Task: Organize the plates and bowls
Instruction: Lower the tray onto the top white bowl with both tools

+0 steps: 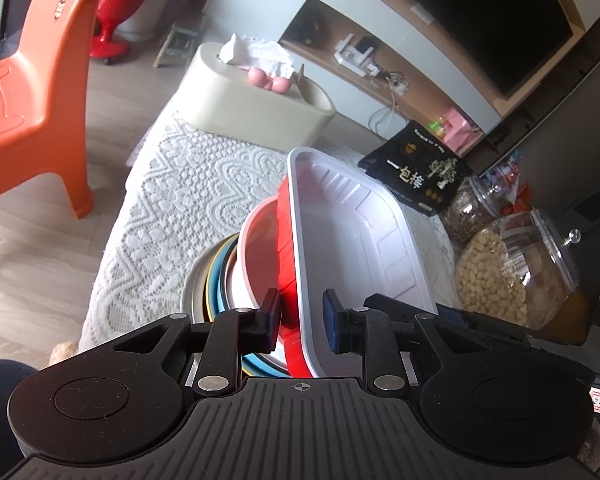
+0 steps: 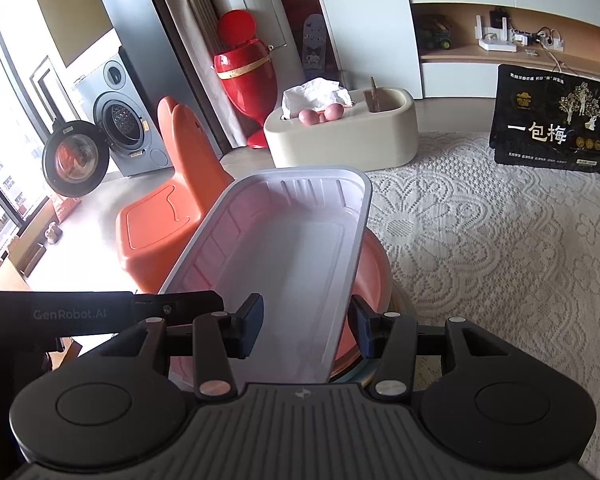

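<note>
Tray (image 1: 352,240) tilted, long axis forward

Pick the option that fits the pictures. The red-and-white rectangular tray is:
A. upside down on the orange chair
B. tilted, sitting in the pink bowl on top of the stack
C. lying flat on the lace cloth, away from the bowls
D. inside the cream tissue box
B: the tray leans at an angle with its red lower side down in the pink bowl, which tops the stack of dishes on the lace cloth.
</note>
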Demonstrator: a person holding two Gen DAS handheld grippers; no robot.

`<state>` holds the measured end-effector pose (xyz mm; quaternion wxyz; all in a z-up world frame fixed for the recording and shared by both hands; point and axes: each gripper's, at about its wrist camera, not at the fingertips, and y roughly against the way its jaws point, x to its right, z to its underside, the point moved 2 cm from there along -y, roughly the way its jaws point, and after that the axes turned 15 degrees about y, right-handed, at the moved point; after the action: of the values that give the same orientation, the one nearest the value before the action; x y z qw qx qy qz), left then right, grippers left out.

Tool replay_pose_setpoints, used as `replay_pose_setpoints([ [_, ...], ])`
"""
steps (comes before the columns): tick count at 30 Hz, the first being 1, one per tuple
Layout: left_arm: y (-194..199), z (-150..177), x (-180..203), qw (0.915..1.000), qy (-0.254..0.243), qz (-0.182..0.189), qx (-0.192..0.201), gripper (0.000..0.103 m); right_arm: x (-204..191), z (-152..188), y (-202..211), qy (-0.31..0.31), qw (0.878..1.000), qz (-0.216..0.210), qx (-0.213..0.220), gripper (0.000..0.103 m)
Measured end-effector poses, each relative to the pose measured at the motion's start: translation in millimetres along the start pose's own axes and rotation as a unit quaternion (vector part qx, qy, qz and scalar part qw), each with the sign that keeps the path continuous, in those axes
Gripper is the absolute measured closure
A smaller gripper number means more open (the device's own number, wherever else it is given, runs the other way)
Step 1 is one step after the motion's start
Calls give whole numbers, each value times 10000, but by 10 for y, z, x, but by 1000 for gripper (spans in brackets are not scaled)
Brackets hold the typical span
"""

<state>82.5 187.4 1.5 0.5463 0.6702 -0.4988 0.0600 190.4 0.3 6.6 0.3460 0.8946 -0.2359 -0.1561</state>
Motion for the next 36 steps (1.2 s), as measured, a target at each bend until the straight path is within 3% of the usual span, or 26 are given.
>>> replay_pose_setpoints([
  [14,176,-103,-122,9987,404,81,284,78,40,21,97,-122,9999,-3,116,55],
  [27,107,-17,-42,9996,244,95,43,78,2,15,80,-118,9998,-36,122,55],
  [32,84,-4,27,9999,43,-24,145,78,25,40,158,-130,9996,139,220,55],
  [36,233,39,19,9989,141,-158,408,78,50,118,402,-85,9973,476,556,54],
])
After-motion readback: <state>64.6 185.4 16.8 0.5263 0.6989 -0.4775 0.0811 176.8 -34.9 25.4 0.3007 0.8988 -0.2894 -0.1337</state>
